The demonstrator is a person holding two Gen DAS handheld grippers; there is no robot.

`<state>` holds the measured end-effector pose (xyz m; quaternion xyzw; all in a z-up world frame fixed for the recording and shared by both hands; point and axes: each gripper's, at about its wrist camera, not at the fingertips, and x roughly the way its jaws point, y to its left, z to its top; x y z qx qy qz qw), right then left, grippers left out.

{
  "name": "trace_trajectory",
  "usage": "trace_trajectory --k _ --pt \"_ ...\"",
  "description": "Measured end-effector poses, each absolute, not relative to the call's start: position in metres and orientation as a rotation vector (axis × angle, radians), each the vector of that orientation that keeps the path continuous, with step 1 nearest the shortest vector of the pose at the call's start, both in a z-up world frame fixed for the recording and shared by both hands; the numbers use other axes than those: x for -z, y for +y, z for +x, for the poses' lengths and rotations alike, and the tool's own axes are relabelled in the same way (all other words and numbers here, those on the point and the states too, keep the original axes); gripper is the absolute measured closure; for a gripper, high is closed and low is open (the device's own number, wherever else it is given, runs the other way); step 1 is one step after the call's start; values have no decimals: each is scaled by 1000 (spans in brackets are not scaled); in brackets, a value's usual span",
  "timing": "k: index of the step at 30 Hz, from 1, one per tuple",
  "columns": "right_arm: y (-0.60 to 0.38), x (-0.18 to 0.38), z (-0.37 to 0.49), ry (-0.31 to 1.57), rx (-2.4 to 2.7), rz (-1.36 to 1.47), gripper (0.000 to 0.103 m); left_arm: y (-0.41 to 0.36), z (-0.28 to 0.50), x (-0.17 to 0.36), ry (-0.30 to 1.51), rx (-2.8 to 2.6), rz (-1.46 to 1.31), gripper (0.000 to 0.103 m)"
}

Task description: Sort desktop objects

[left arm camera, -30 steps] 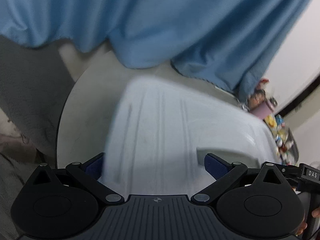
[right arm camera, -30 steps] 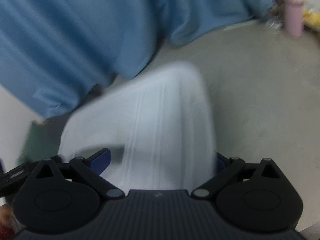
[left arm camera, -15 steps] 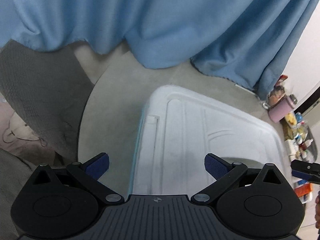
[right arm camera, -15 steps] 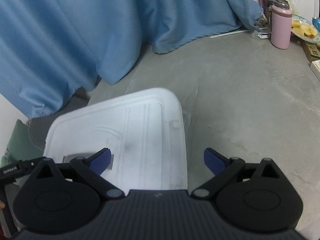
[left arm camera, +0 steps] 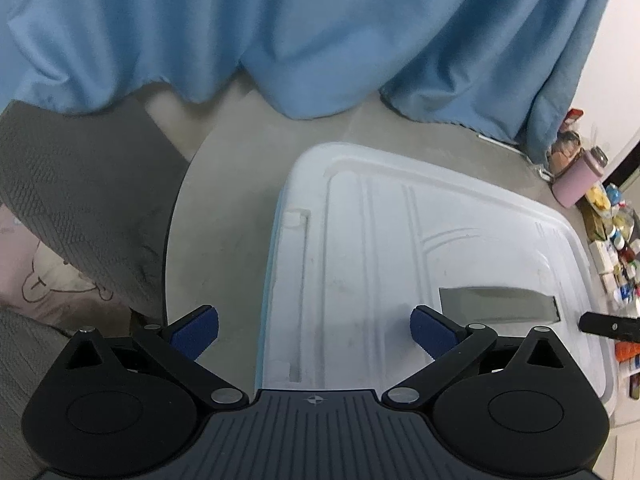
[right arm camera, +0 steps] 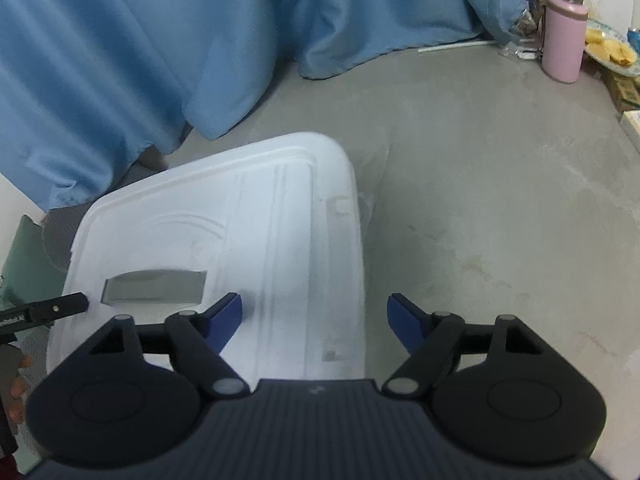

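A white plastic storage-box lid (left arm camera: 420, 264) lies on the grey round table, with a rectangular handle cutout (left arm camera: 496, 304). It also shows in the right wrist view (right arm camera: 248, 240). My left gripper (left arm camera: 314, 330) is open and empty, its jaws straddling the lid's left edge from above. My right gripper (right arm camera: 314, 318) is open and empty, its jaws straddling the lid's right edge. Each gripper's tip shows at the other view's edge.
A blue curtain (left arm camera: 300, 32) hangs behind the table. A pink bottle (right arm camera: 564, 44) and several small items (left arm camera: 616, 240) stand at the far right. The table's edge (left arm camera: 168, 240) runs at the left, with a grey chair (left arm camera: 76, 200) beyond it.
Both grippers have pulled back and up from the lid, which now looks smaller and sharp. Both stay open.
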<state>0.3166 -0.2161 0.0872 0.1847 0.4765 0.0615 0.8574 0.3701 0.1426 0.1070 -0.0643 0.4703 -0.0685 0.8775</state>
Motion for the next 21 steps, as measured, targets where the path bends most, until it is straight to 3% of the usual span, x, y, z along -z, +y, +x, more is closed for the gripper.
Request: trace_trajectory --k 2,21 --pt "-213 -87 315 1006 -152 391 29 141 368 -105 991 157 -133 0" --pt "-201 -83 309 1003 -136 384 28 148 345 -98 958 125 -108 0"
